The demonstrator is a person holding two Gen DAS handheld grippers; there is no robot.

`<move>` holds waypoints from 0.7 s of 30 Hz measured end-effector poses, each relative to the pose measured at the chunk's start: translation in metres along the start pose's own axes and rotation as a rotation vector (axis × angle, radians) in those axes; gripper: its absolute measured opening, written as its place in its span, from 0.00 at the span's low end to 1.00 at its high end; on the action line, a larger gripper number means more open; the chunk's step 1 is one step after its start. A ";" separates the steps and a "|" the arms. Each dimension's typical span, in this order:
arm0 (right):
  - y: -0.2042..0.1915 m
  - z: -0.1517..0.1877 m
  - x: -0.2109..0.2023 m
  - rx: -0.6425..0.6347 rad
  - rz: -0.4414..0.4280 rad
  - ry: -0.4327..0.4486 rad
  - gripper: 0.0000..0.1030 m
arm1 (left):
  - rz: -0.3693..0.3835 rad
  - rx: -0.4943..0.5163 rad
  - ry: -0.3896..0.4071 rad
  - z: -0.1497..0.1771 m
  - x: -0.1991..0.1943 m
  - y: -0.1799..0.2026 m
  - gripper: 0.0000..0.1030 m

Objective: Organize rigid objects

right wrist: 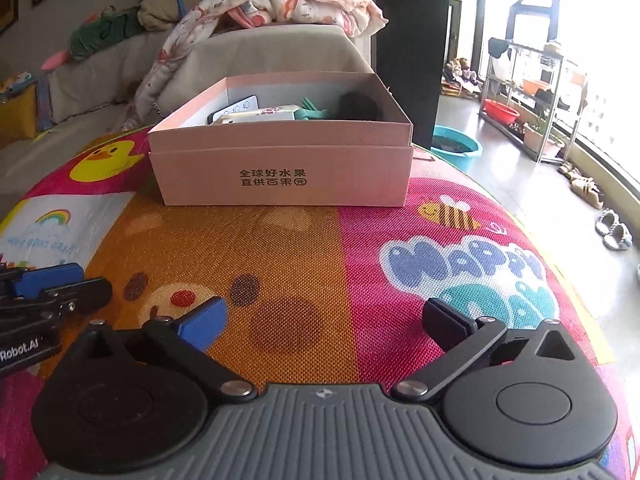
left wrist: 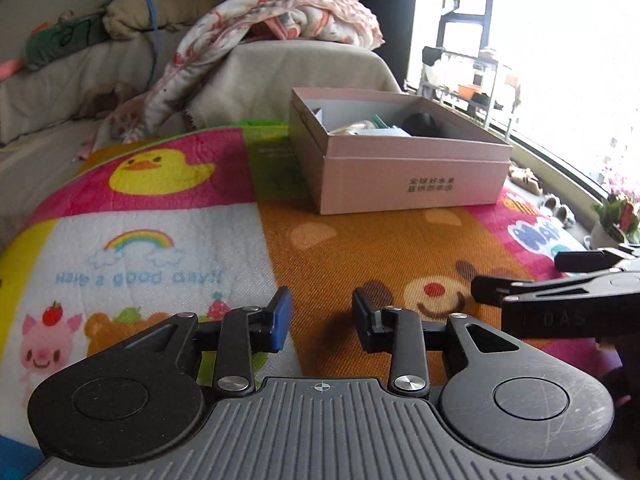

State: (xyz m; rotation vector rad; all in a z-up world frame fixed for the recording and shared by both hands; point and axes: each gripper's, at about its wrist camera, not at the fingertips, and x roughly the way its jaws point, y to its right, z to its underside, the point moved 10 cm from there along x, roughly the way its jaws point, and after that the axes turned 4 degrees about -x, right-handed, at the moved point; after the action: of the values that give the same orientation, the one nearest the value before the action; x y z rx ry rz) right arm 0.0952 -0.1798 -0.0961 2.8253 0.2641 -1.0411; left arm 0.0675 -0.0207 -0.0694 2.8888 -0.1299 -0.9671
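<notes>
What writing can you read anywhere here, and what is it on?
"全球好水果 直供百果园": front of the pink box.
"HAPPY DAY": play mat, last letters blurry.
"Have a good day!!": mat, under the rainbow.
"Robot.AI": left gripper.
"D·A·S": right gripper, faint.

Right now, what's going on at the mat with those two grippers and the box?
Both grippers hover empty above the cartoon play mat. The right gripper stands wide open, the left gripper narrower, nothing between its fingers. The pink cardboard box beyond them already holds several items, including a green piece and something dark. No loose objects show on the mat.
</notes>
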 end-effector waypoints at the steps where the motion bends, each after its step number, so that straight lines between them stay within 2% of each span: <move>1: 0.000 0.000 -0.001 -0.001 0.003 0.003 1.00 | -0.013 0.006 0.003 0.000 0.001 0.001 0.36; 4: 0.000 -0.001 0.000 -0.006 0.004 0.012 1.00 | -0.045 0.019 0.008 0.000 0.001 0.005 0.36; 8: -0.002 -0.006 0.005 -0.008 -0.007 0.015 1.00 | -0.037 -0.044 0.011 -0.001 0.003 0.006 0.41; 21: -0.002 -0.006 0.005 -0.002 -0.008 0.017 1.00 | -0.064 -0.008 0.012 -0.001 0.004 0.012 0.44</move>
State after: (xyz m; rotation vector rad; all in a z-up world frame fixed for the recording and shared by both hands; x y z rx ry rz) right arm 0.1023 -0.1767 -0.0949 2.8351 0.2774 -1.0180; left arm 0.0709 -0.0331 -0.0698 2.9075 -0.0320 -0.9577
